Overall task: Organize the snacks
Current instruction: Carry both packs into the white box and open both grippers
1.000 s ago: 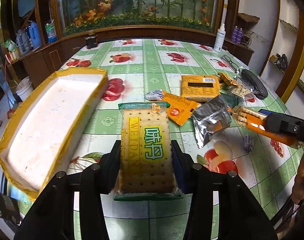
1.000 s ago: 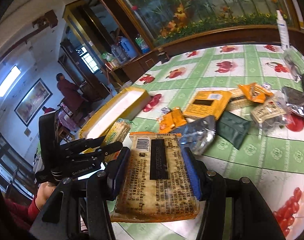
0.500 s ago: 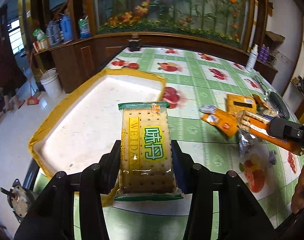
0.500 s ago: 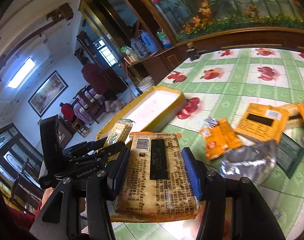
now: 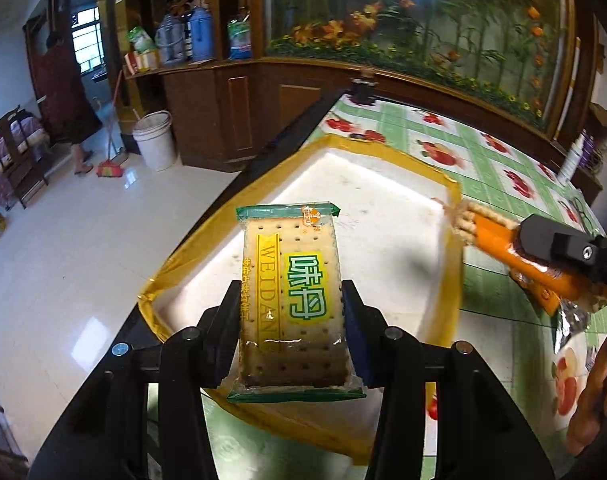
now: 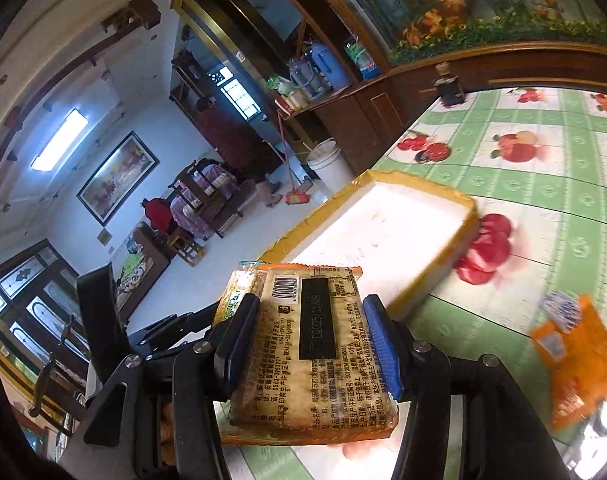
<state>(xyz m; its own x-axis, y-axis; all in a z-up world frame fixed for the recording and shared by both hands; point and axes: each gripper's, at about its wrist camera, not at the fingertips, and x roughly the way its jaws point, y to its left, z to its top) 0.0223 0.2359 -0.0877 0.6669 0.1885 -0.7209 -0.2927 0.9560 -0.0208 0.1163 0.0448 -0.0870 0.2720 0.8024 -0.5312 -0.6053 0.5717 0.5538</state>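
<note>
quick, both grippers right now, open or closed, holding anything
Left gripper: closed on the green-edged cracker pack.
Right gripper: closed on the orange-edged cracker pack.

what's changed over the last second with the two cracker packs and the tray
Both grippers swung from the snack pile toward the yellow tray. The left gripper now holds its green cracker pack over the tray's white inside; the right gripper, with the orange pack, is near the tray's edge. Nothing was taken hold of or let go: both jaws stay clamped, the tray has not moved and holds no snacks.
</note>
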